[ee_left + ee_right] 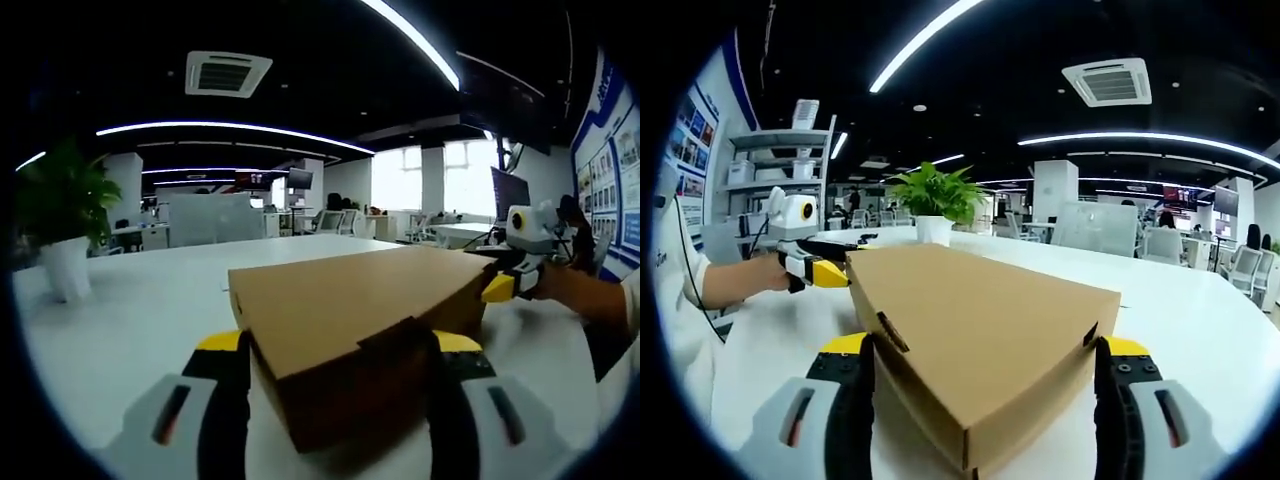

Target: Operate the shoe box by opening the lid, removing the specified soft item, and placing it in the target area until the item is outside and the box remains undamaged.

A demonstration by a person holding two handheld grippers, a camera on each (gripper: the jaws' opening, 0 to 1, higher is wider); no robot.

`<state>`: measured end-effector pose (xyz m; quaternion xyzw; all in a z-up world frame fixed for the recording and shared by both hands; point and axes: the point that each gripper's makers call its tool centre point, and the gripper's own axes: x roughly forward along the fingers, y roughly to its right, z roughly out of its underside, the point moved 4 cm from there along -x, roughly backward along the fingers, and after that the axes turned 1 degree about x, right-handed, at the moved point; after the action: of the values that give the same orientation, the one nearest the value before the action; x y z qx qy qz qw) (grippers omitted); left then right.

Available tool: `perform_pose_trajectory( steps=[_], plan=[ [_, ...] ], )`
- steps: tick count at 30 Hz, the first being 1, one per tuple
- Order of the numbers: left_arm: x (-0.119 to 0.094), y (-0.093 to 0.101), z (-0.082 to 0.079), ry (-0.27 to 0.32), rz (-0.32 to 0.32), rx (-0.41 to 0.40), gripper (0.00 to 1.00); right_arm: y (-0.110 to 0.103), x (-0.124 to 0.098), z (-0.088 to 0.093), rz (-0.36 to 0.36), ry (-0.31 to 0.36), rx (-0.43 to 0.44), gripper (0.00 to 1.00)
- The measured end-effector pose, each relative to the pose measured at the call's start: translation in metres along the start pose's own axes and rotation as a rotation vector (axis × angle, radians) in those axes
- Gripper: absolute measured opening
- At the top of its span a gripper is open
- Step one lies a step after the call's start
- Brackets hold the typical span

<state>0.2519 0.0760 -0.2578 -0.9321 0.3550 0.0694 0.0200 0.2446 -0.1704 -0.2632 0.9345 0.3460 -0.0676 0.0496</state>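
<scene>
We see the cardboard box [360, 330] lying closed on a white table [130, 310], between the spread jaws of our left gripper [340, 355], which flank its near end. Our right gripper [980, 365] straddles the opposite end likewise; whether either grips, we cannot tell. Beyond stand a potted plant [933, 200] and ceiling light strips [230, 128] in an office.
</scene>
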Motion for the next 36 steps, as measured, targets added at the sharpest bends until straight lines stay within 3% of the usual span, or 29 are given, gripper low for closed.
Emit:
perform_pose_trajectory(
  steps=[7, 21, 36],
  plan=[
    [-0.012, 0.006, 0.001, 0.001, -0.017, -0.008, 0.72, -0.005, -0.003, 0.002, -0.022, 0.021, -0.004, 0.94],
    [-0.026, 0.021, 0.003, 0.013, -0.011, -0.011, 0.72, -0.019, -0.02, 0.002, -0.026, -0.022, -0.007, 0.93],
    [-0.032, 0.03, 0.005, 0.022, -0.001, -0.001, 0.71, -0.026, -0.033, 0.007, -0.01, 0.012, 0.003, 0.92]
  ],
)
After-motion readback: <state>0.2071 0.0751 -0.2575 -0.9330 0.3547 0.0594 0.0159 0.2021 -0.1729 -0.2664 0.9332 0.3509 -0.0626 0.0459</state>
